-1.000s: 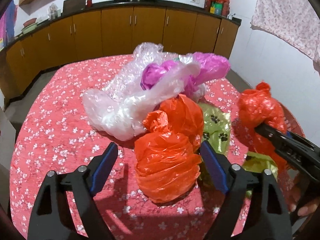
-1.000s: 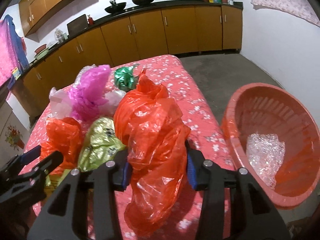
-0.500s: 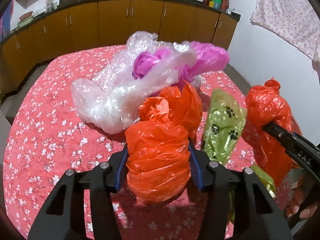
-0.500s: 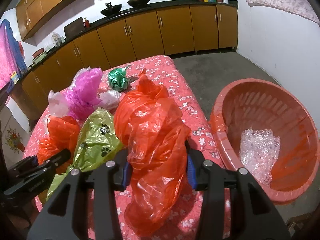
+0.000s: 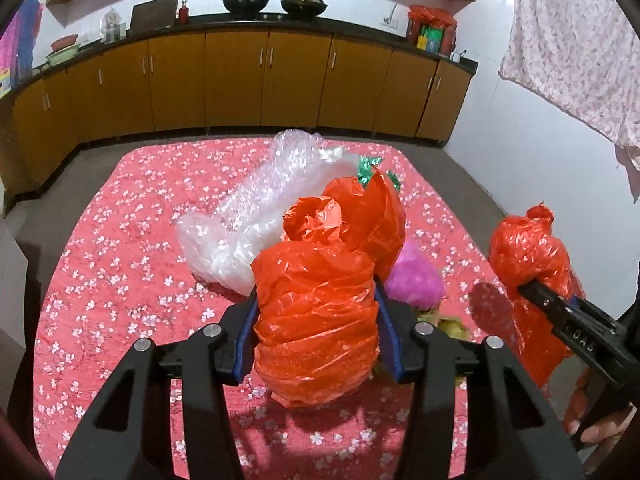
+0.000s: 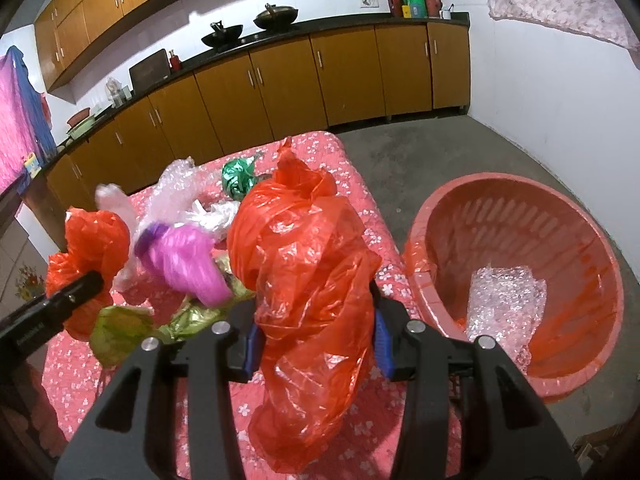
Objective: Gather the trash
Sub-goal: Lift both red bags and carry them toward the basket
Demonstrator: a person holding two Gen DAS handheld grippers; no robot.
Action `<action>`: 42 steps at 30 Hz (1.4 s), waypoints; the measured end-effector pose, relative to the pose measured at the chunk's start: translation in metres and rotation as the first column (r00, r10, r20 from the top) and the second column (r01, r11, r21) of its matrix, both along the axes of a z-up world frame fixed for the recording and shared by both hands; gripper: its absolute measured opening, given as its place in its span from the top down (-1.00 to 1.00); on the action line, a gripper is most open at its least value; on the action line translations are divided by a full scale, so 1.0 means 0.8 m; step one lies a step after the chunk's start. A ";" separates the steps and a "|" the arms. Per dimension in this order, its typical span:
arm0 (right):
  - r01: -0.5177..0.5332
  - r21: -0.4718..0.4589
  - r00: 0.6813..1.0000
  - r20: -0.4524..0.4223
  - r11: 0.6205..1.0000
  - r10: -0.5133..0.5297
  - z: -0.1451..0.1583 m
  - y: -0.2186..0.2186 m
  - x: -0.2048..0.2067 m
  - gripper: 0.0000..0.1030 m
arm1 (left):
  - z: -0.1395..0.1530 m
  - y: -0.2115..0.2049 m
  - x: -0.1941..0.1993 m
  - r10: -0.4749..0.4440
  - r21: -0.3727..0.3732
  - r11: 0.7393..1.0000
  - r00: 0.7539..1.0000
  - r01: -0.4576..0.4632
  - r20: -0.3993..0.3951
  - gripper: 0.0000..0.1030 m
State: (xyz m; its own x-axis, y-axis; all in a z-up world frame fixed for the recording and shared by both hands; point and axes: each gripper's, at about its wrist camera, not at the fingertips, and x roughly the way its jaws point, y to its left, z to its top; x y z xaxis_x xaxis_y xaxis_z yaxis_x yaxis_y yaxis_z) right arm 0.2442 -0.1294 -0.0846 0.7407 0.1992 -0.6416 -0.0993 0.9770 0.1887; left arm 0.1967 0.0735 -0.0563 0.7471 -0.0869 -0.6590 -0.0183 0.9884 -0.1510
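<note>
- Two red bags are held up at once, one in each claw, over a counter [image 5: 120, 240] covered in a red flowered cloth; its near edge is cut off by the claws in both views.
- The red basket [image 6: 576, 248] stands on the floor just beside the counter's right edge, with a piece of bubble wrap [image 6: 504, 300] lying inside; the basket's bottom is partly hidden behind the right claw's frame.
- A heap of clear plastic and bubble wrap [image 5: 256, 216] lies mid-counter, its right side hidden behind the lifted bag.
- The left claw [image 5: 316, 320] is clenched on a crumpled red bag [image 5: 316, 312], pads pressed into both its sides; the bag blocks most of what lies behind.
- The right claw [image 6: 316, 336] grips a second, longer red bag [image 6: 304, 288], whose tail hangs below the pads.
- A pink bag [image 6: 184, 264] shows blurred in the right view and only partly in the left.
- A yellow-green wrapper [image 6: 120, 328] sits low beside it, mostly covered.
- A small green foil bundle [image 6: 238, 178] lies at the far side, barely peeking out in the left view.
</note>
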 end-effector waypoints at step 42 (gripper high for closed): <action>0.270 0.046 0.962 0.037 0.962 -0.272 0.014 -0.175 -0.040 0.16 | 0.046 -0.162 0.035 -0.286 0.015 0.958 0.953 0.286 0.103 0.03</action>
State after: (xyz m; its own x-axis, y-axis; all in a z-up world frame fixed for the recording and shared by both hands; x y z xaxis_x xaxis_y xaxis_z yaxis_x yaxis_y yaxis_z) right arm 0.2121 -0.2695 -0.0733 0.7971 0.0122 -0.6037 0.1591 0.9603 0.2294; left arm 0.2244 -0.0561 -0.0197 0.7549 -0.3072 -0.5795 0.2811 0.9498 -0.1373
